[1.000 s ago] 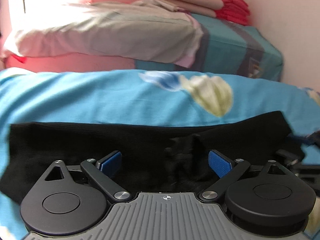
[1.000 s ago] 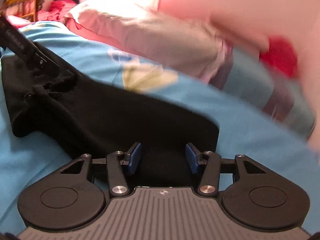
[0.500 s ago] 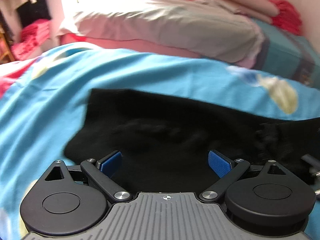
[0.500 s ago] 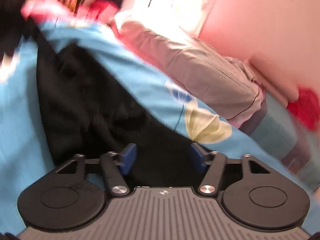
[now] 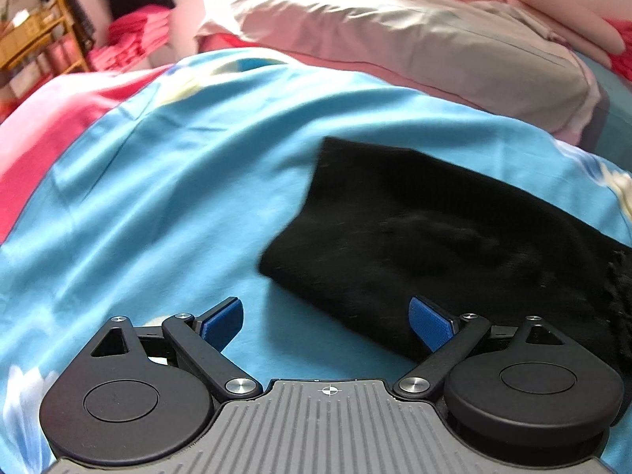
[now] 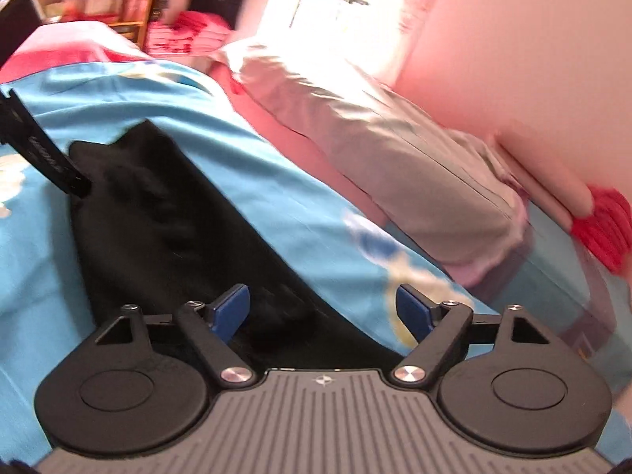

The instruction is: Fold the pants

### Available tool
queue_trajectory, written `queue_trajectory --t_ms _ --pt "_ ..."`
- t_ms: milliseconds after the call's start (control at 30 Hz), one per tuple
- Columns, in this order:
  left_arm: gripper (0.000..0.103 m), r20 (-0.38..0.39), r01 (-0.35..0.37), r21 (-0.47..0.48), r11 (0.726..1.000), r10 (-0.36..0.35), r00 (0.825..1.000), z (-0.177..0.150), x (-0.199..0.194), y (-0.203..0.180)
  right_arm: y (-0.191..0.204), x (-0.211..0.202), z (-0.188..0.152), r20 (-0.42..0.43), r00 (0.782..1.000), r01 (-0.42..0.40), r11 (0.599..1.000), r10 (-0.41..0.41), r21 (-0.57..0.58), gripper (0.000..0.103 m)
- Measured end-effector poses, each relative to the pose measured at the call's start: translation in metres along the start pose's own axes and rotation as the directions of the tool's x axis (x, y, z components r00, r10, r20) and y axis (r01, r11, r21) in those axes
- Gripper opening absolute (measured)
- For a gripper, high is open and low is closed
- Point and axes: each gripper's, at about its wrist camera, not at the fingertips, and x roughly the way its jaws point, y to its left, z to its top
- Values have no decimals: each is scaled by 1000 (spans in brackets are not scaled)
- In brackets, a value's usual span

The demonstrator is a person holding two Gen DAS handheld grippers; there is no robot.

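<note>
Pants (image 5: 454,245): black, folded into a long band, lying flat on the blue sheet (image 5: 166,197) of the bed. In the left view the band's squared end points toward the pillow (image 5: 414,43); its near edge runs under the right pad of the left tongs (image 5: 326,322). A bunched, rough patch of cloth shows at the far right edge of that view.

Left tongs: wide open, nothing between the blue pads (image 5: 223,322). Left pad is over bare sheet, right pad over the pants' near edge. Contact with the cloth cannot be told.

Right tongs (image 6: 324,310): wide open, holding nothing. Left pad is over the pants (image 6: 177,237), right pad over the sheet (image 6: 276,197) beside a pale printed flower (image 6: 407,272). View is motion-blurred.

In the right view a black bar (image 6: 43,150) crosses the far end of the pants from the left edge; its tip meets the cloth. Most likely part of the other tool, but this cannot be confirmed.

Surroundings, relative to the pants: grey-beige pillow beyond them, against a pink wall (image 6: 513,59); red folded cloth (image 6: 604,229) past the pillow's right end; wooden shelves (image 5: 35,39) and a pink pile (image 5: 138,35) far left.
</note>
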Motion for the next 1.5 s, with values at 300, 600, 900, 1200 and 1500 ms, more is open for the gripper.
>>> queue_trajectory --t_ms 300,600,900,1200,1500 --pt "103 2 -78 -151 985 79 997 -19 -17 76 104 30 50 46 982 -181 981 184 -70 87" --pt "103 -18 -146 -286 947 147 989 -60 -41 135 211 80 78 -5 994 -105 974 106 -201 88" --pt "103 31 -25 -300 954 35 999 -67 -48 114 173 105 105 -42 977 -208 978 209 33 31" --pt "103 52 259 -82 962 -255 965 -56 -37 -17 51 29 124 128 903 -430 849 411 307 17" --pt "103 3 423 84 902 -425 905 -31 -23 -143 -81 -54 74 223 932 -361 783 285 506 16"
